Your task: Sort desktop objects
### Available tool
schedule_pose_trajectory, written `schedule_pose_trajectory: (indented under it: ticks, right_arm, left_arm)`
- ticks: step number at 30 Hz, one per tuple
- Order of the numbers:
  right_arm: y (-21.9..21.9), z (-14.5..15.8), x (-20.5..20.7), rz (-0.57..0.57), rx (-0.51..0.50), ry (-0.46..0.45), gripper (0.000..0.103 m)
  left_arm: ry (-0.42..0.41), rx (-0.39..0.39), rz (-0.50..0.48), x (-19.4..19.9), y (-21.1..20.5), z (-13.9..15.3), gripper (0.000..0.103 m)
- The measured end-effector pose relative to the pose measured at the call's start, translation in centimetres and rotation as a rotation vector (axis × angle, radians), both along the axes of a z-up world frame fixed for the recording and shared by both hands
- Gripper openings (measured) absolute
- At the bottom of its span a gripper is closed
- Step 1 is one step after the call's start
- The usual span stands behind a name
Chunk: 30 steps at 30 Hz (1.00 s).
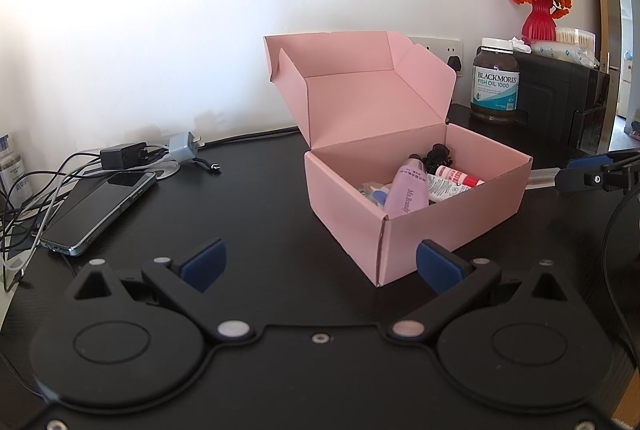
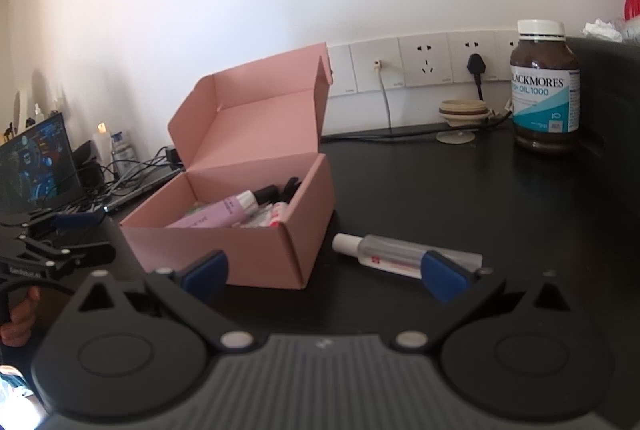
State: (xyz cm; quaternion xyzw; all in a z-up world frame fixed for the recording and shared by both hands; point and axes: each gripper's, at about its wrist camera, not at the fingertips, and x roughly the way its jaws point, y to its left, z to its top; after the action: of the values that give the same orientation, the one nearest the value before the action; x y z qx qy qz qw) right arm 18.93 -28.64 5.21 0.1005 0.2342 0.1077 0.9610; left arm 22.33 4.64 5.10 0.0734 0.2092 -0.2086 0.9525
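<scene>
Clear tube (image 2: 394, 255) on desk beside pink box (image 2: 256, 250), both jaws apart

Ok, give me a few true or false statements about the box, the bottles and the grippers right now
1. The pink box has its lid open. True.
2. The clear tube lies inside the box. False: it lies on the table, beside the box.
3. The right gripper is shut on the tube. False: its jaws stand open and hold nothing.
4. The fish oil bottle stands upright. True.
5. The left gripper is open. True.
</scene>
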Motion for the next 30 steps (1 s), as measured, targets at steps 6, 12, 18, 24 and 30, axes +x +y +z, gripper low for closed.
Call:
schedule_pose_trajectory:
  ticks: [6, 12, 18, 24, 30]
  right_arm:
    - [0.19, -0.03, 0.01, 0.009, -0.008, 0.002, 0.102]
    - [0.14, -0.02, -0.03, 0.006, -0.005, 0.003, 0.102]
    - [0.20, -0.04, -0.10, 0.003, -0.009, 0.000, 0.102]
    - [0.18, -0.06, -0.05, 0.003, -0.007, 0.002, 0.102]
    - [0.14, -0.06, 0.02, 0.006, -0.005, 0.004, 0.102]
  left_arm:
    - [-0.005, 0.005, -0.003, -0.04, -0.12, -0.01, 0.103]
    - [-0.008, 0.006, -0.005, -0.09, -0.19, 0.00, 0.103]
    - [-0.009, 0.007, -0.003, -0.09, -0.23, 0.02, 0.103]
    - [-0.007, 0.007, -0.004, -0.06, -0.21, 0.02, 0.103]
    - [-0.006, 0.007, -0.003, -0.06, -0.19, 0.00, 0.103]
